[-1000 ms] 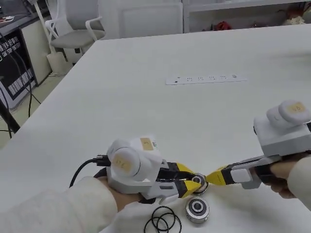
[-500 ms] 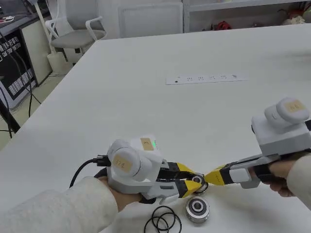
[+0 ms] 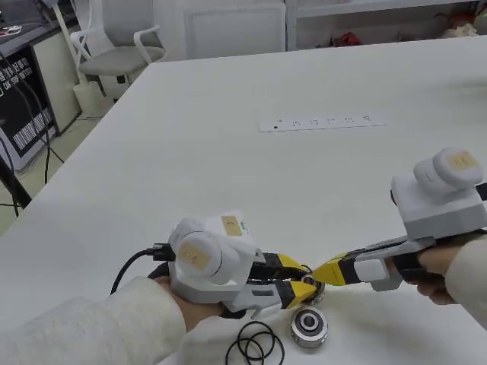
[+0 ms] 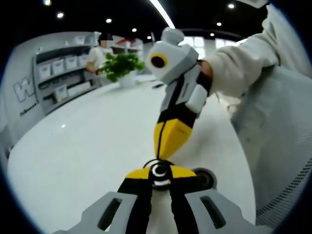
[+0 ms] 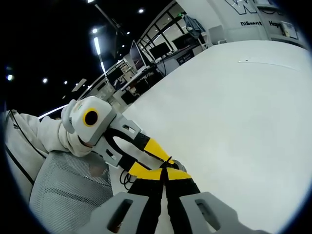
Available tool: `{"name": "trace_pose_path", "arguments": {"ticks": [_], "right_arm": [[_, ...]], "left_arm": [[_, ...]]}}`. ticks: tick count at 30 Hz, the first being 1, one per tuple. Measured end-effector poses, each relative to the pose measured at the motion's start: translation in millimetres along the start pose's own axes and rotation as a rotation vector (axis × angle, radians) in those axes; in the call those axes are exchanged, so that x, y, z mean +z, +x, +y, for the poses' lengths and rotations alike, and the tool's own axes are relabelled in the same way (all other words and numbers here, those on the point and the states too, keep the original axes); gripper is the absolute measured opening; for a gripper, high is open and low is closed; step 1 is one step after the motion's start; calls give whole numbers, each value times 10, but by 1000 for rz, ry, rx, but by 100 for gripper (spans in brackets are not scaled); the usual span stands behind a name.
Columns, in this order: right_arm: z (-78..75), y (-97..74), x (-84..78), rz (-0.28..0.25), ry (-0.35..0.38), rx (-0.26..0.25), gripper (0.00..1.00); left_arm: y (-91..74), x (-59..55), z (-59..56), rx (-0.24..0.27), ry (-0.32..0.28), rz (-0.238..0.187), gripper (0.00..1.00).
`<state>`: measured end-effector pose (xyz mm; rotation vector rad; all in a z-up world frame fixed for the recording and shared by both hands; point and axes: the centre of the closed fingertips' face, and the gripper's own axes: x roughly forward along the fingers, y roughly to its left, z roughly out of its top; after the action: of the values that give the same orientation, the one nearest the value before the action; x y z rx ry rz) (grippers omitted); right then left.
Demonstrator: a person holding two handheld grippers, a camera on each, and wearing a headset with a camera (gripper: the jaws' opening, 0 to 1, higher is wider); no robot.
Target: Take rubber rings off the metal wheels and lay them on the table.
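My left gripper (image 3: 303, 280) (image 4: 159, 173) lies low on the white table (image 3: 228, 152), shut on a small metal wheel (image 3: 313, 287) (image 4: 159, 170). From the right, my right gripper (image 3: 321, 275) (image 5: 166, 169) angles down onto that wheel, its yellow tips shut on a thin black rubber ring (image 5: 169, 160) at the wheel's rim. In the left gripper view the right gripper (image 4: 164, 154) points straight down at the wheel. A second metal wheel (image 3: 309, 325) (image 4: 206, 178) lies flat on the table just in front. Loose black rubber rings (image 3: 255, 346) lie beside it.
A white power strip (image 3: 319, 122) lies further back on the table. A black cable (image 3: 129, 268) trails from the left gripper. The table's left edge drops off towards an office chair (image 3: 114, 46) and dark equipment (image 3: 23, 99).
The right gripper has risen a little and tilted, its tips still at the held wheel. The left gripper, the second wheel and the loose rings have stayed put.
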<state>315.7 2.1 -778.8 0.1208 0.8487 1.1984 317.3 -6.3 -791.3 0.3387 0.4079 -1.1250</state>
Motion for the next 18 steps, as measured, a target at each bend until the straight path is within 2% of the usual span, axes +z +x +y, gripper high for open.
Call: {"name": "trace_pose_path", "arguments": {"ticks": [3,10,15,18], "right_arm": [[-21,-14,-6,-9,23,3,0],[-81,-41,3,-19,42,-16,0],[-97,-40,-22,-11,45,-25,0],[-104,-43,-27,-10,45,-27,0]], "left_arm": [[2,2,-2,-1,-12,-2,14],[-18,2,-6,-11,-5,25,15],[-73,37,-21,-26,11,34,20],[-128,91,11,-20,15,29,24]]}}
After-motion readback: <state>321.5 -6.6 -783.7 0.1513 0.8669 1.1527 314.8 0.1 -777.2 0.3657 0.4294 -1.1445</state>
